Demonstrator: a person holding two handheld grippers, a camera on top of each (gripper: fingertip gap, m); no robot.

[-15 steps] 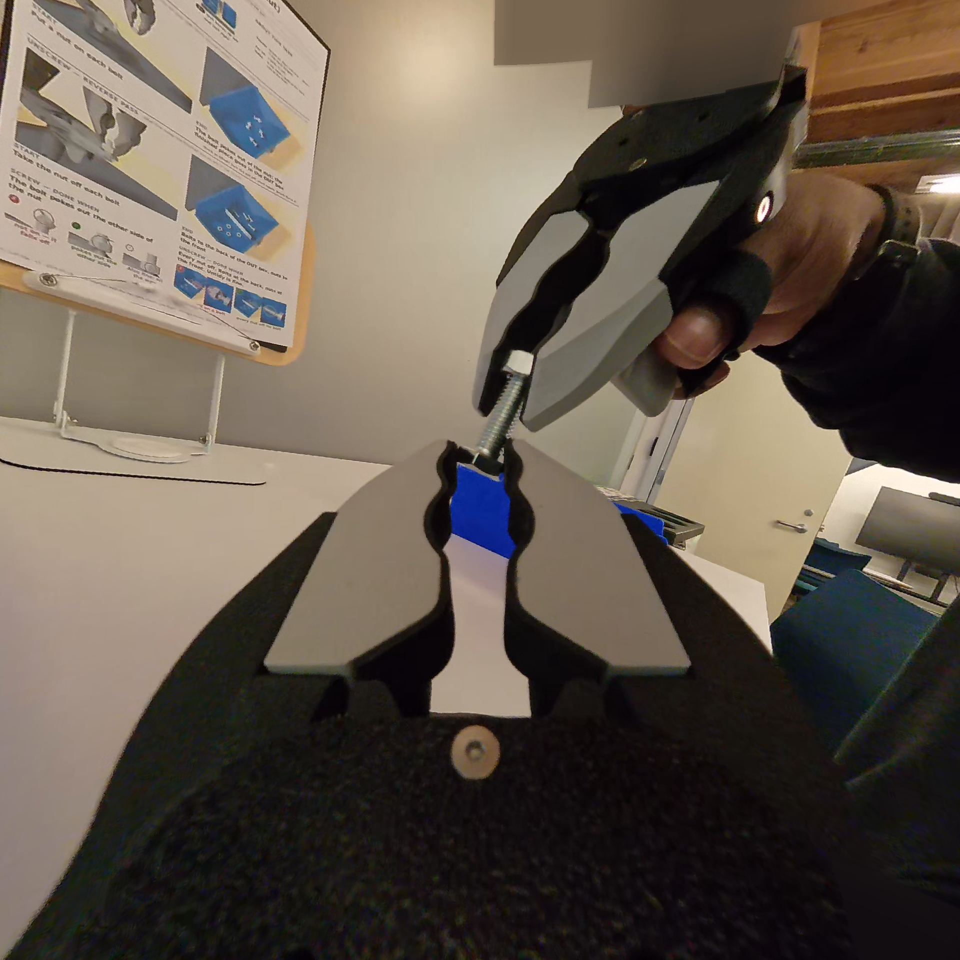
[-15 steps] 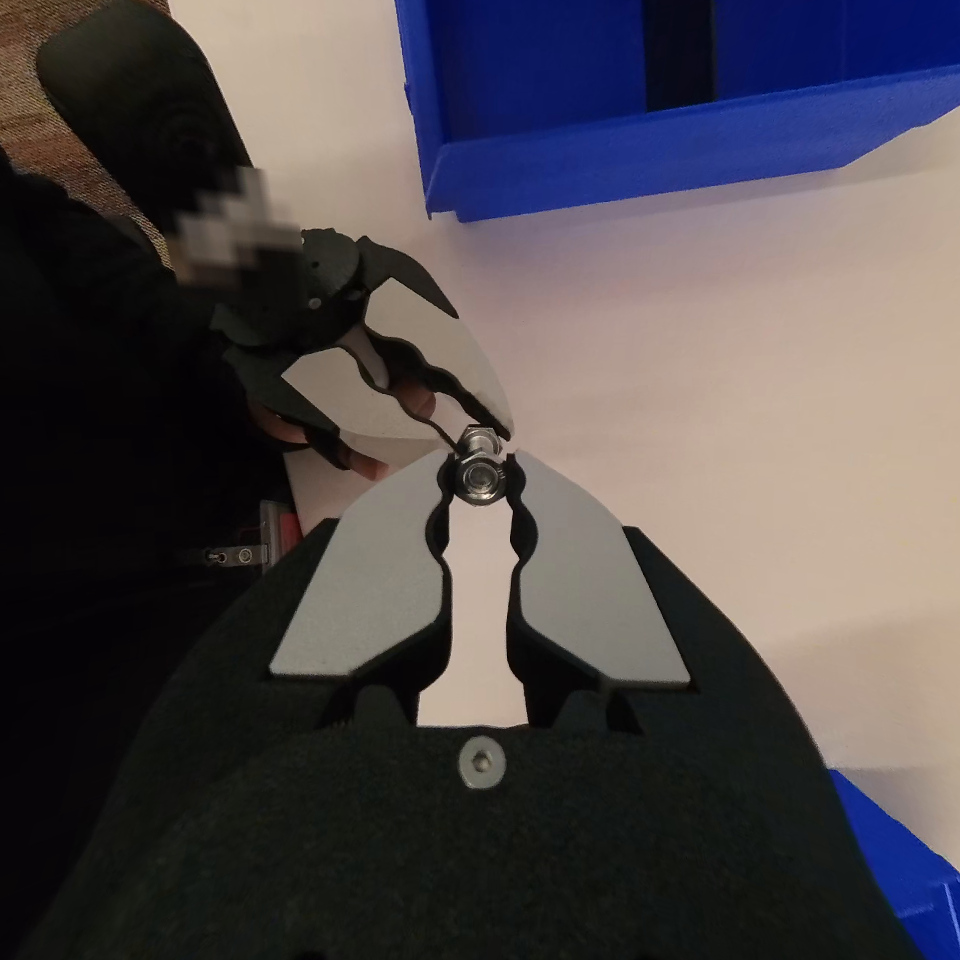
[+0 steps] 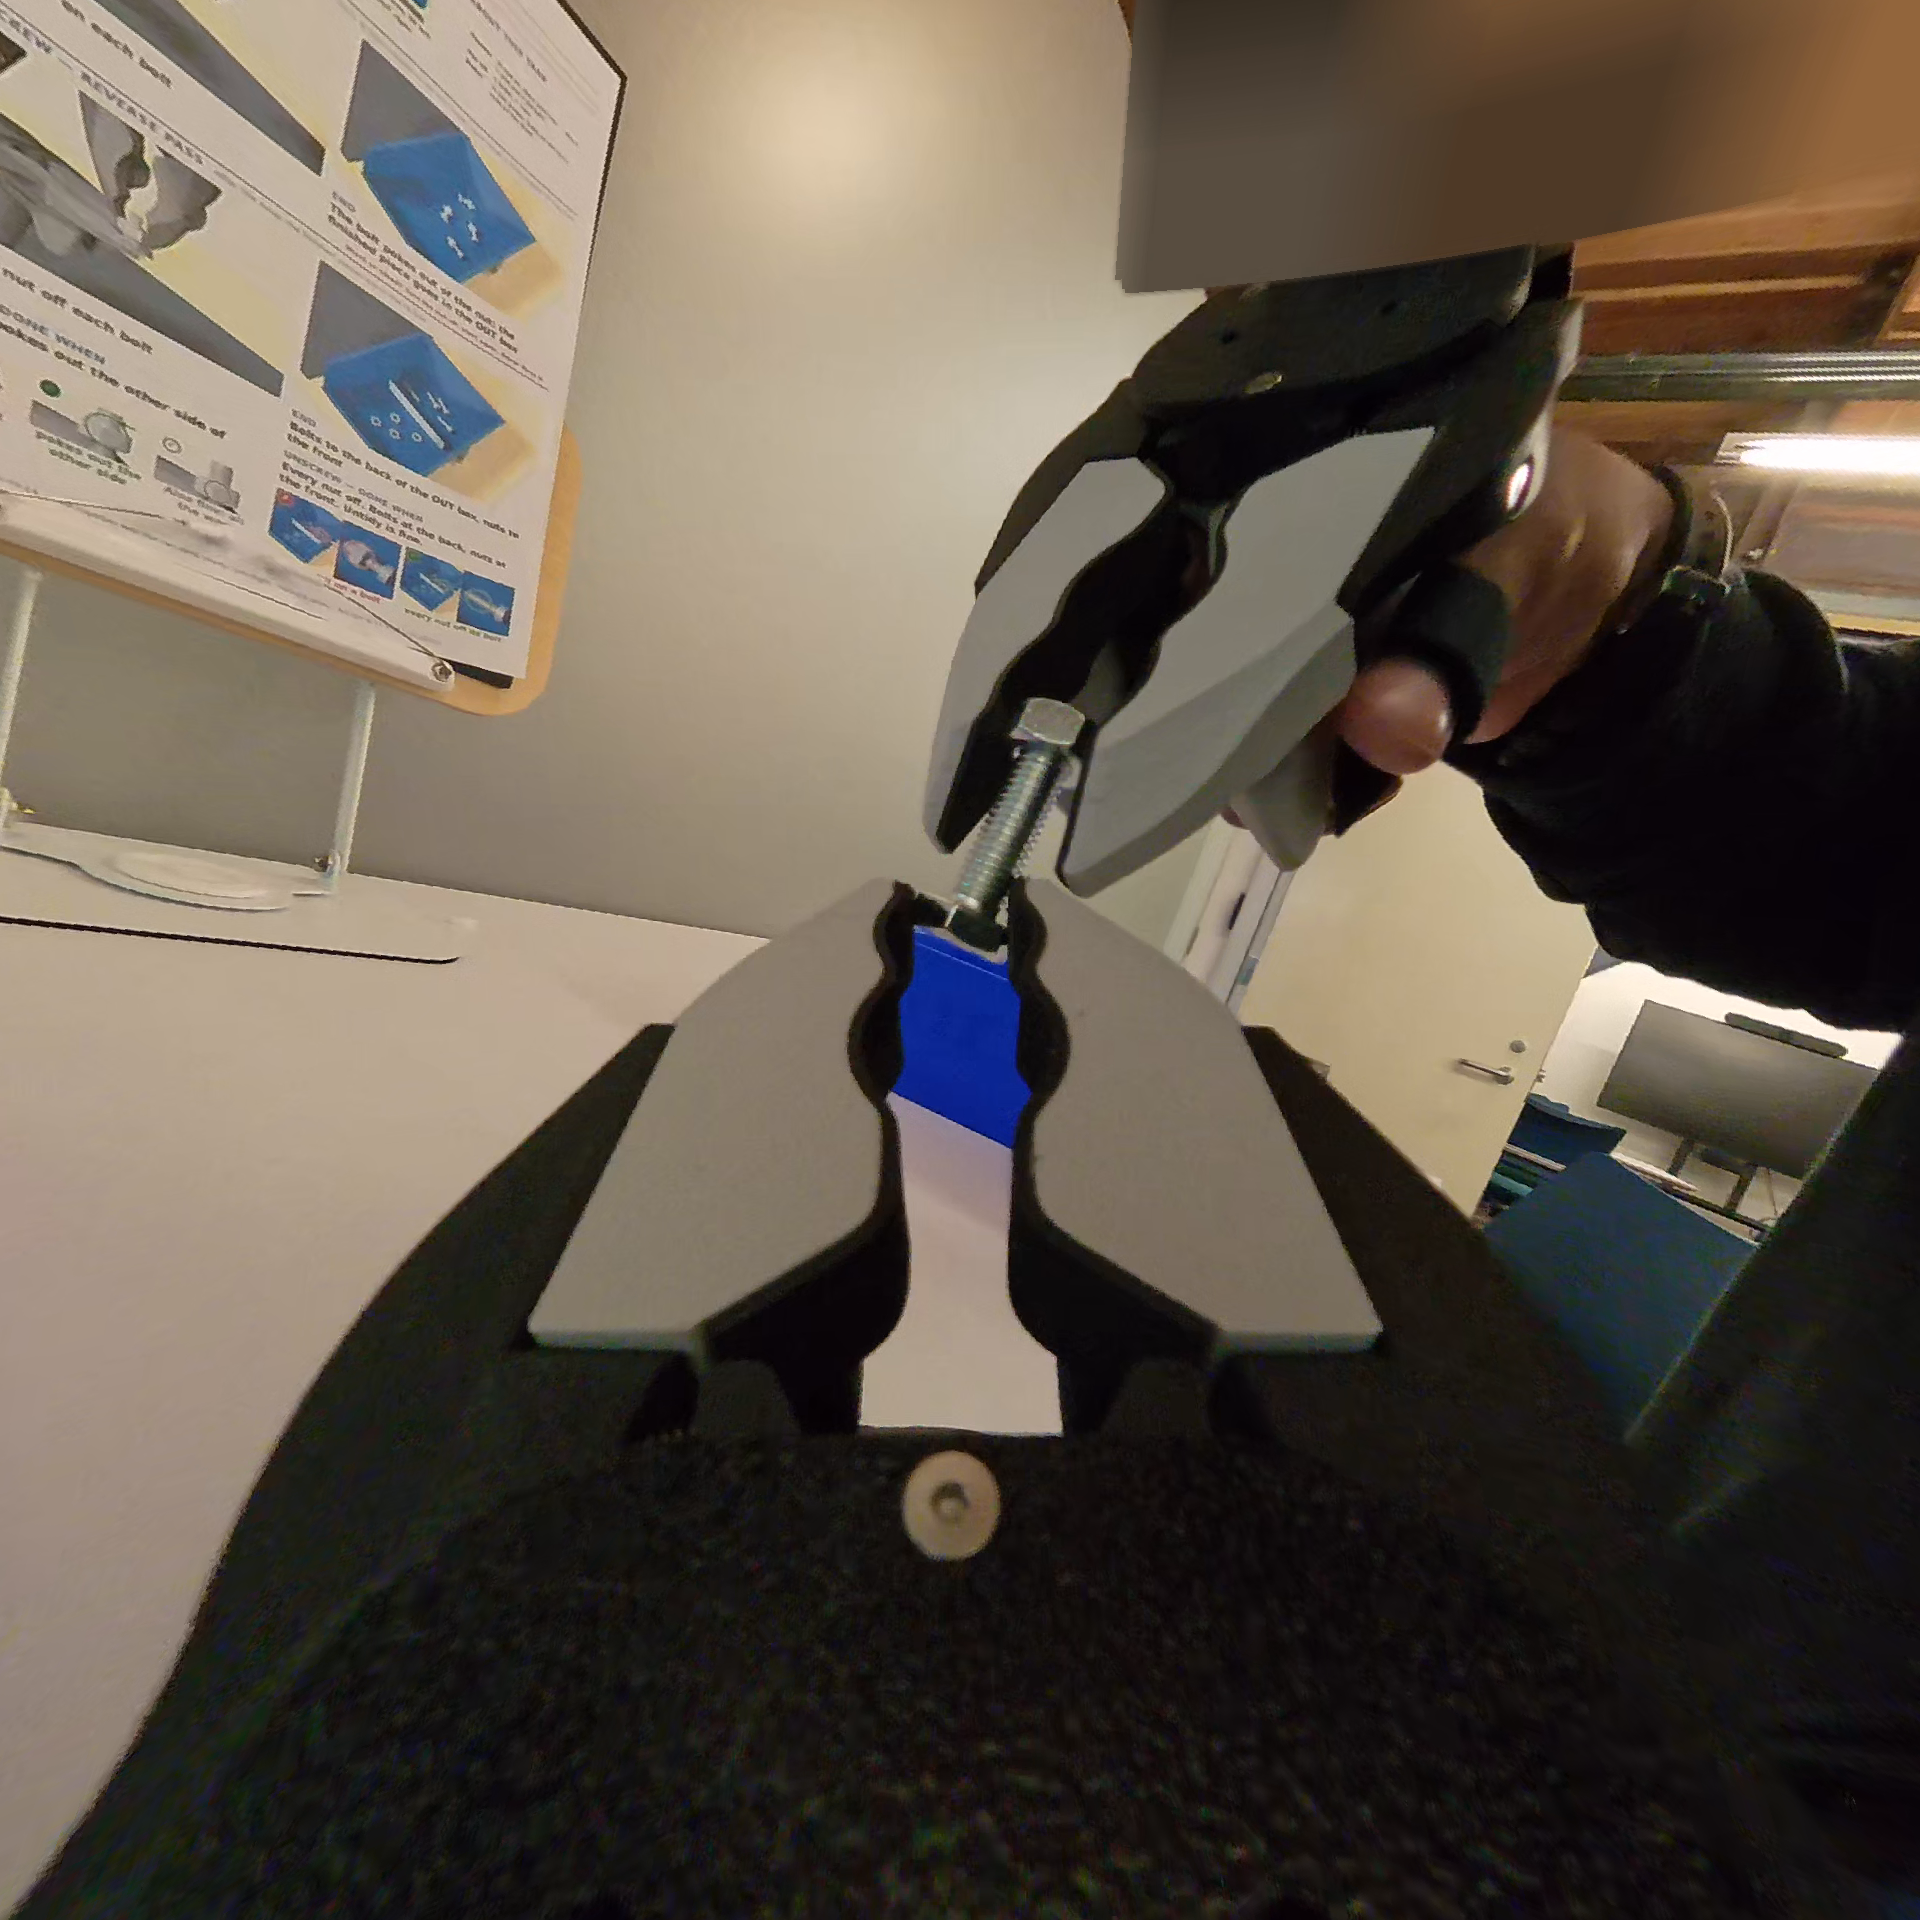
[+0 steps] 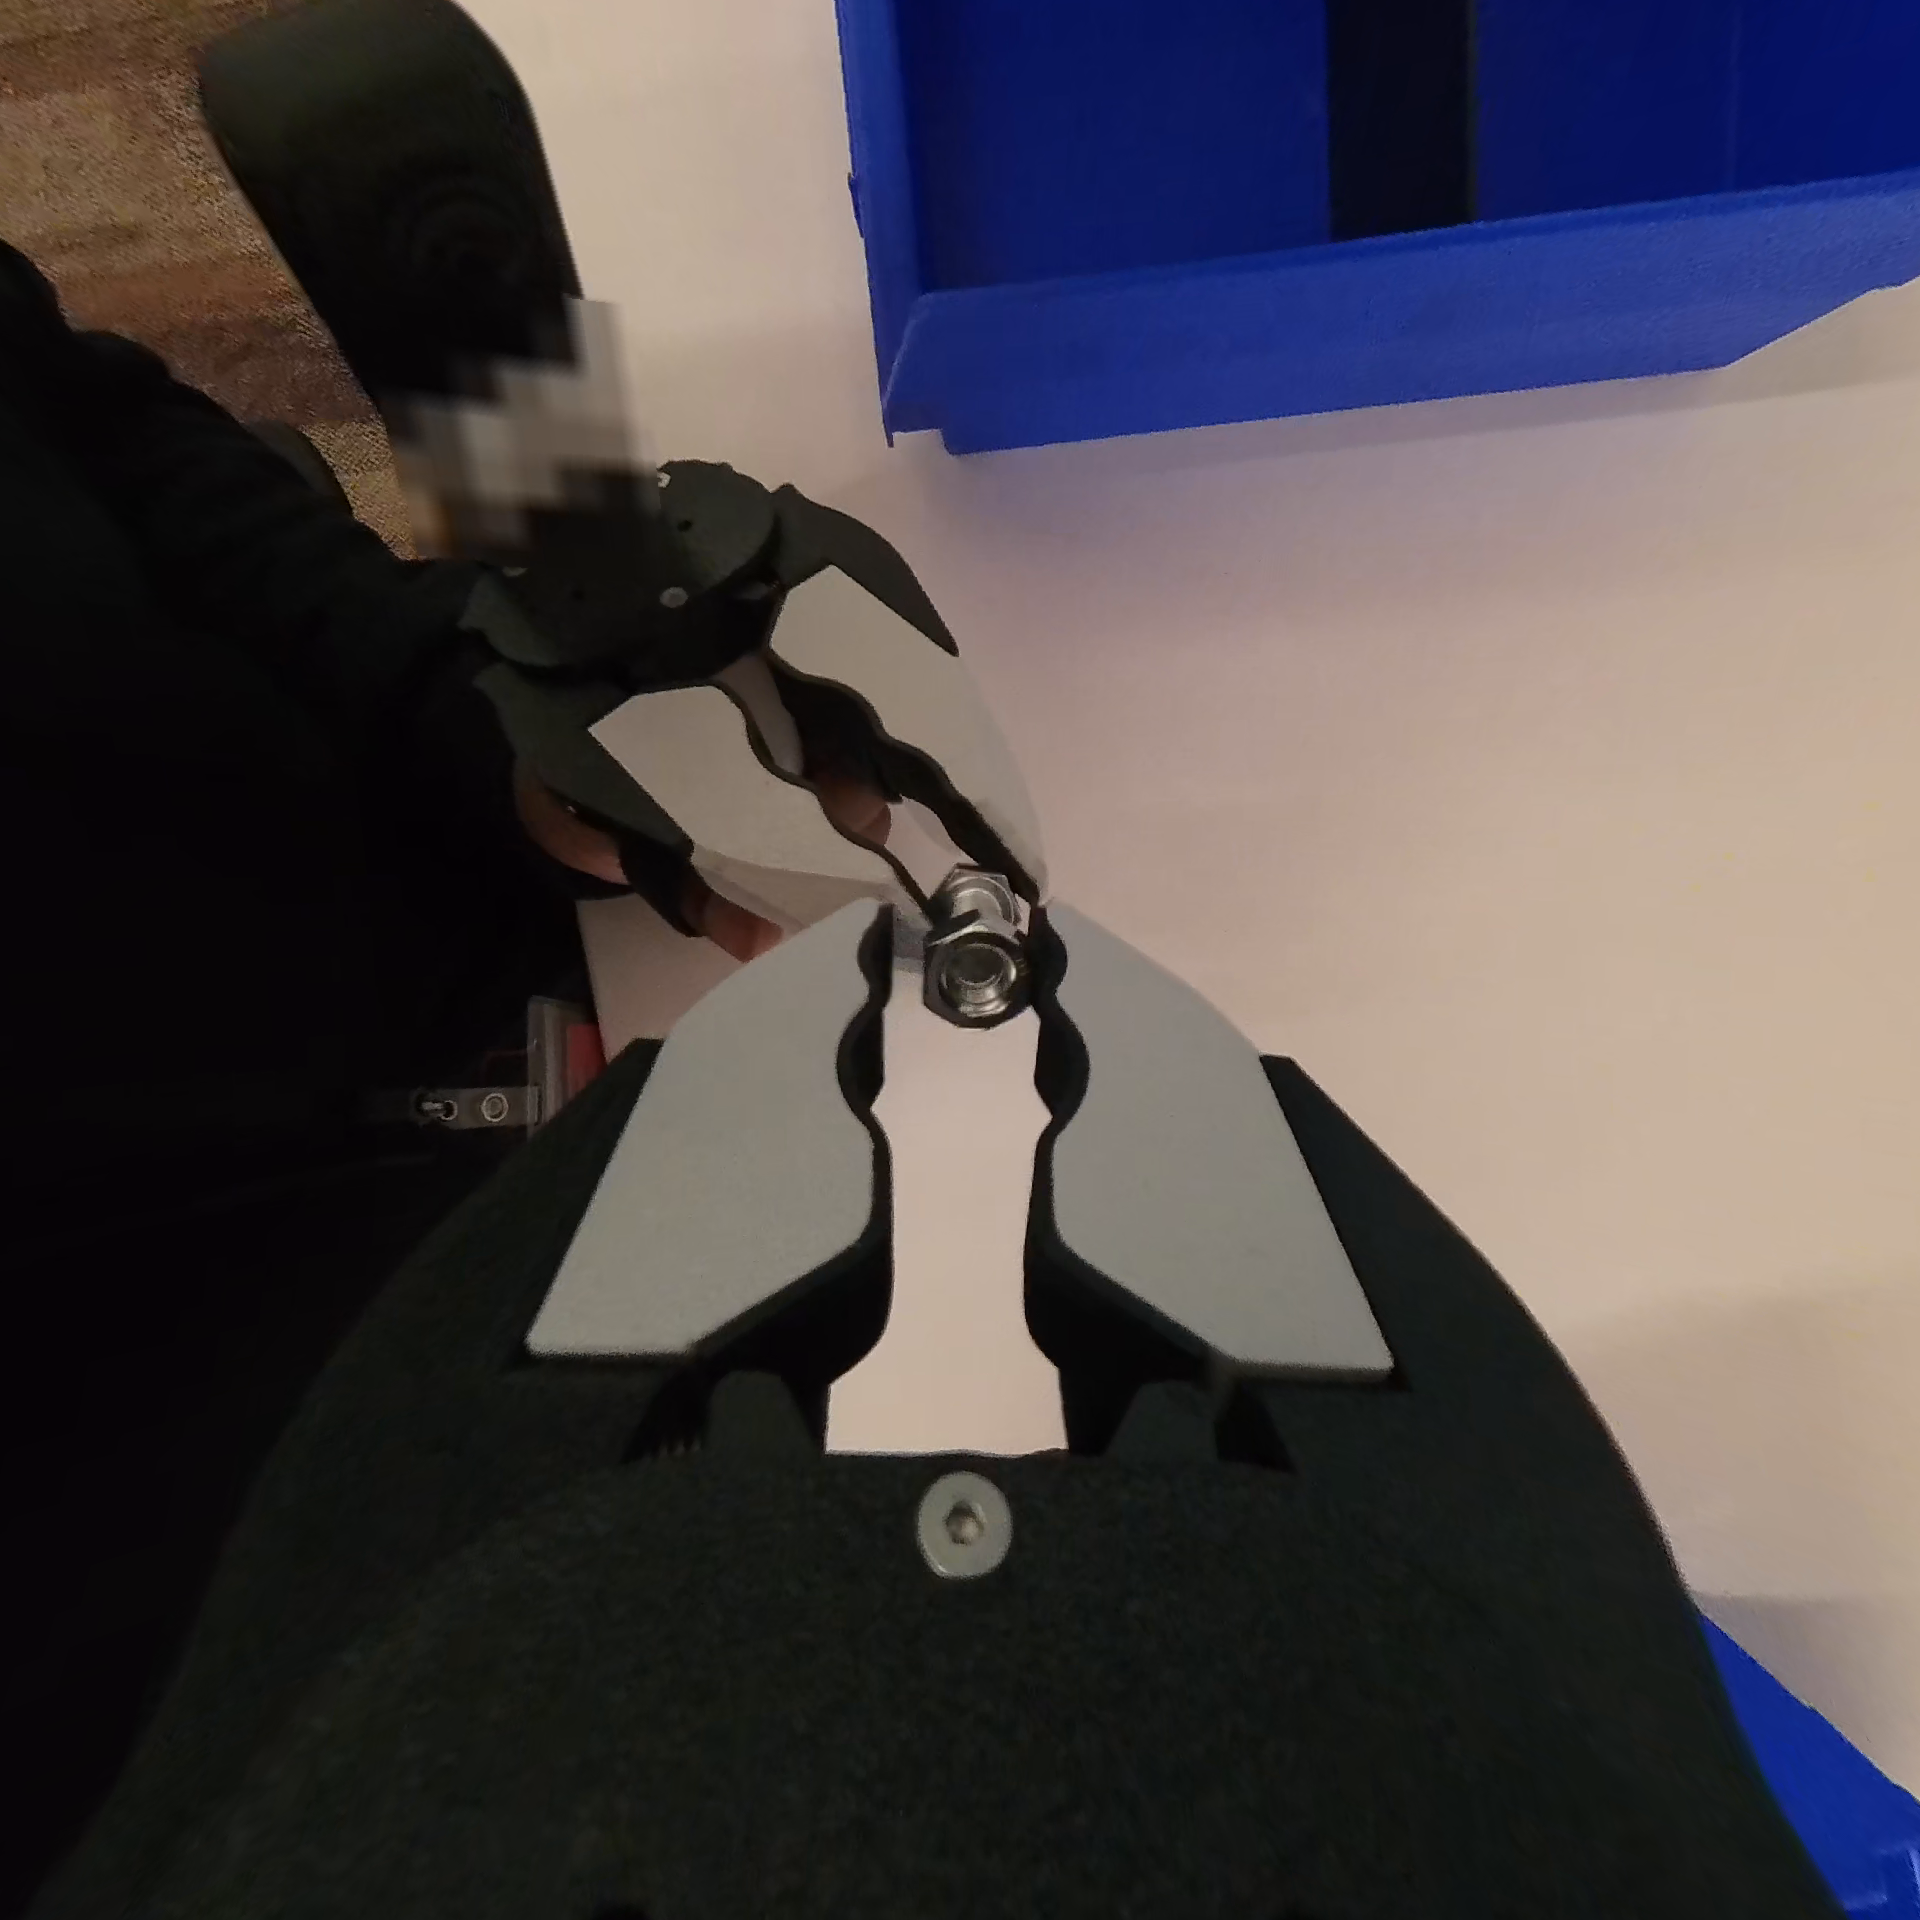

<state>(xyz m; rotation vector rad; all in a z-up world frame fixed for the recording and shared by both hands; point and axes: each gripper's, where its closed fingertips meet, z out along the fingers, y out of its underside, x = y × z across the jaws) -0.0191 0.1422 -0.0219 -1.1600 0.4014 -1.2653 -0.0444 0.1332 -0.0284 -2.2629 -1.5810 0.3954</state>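
While left hand-held gripper (image 3: 961, 906) pinches nut (image 4: 972, 894), right hand-held gripper (image 4: 961, 940) open round bolt (image 3: 1013, 821), table (image 4: 1403, 831).

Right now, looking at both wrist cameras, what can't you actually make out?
- Left wrist view: the lower end of the bolt and whatever sits on it, hidden behind the left gripper and its own fingertips.
- Right wrist view: contents of the blue bin, cut off by the top edge and shadowed.
- Right wrist view: a second blue bin, cropped at the bottom right corner.
- Left wrist view: the instruction board, cut off left and top.
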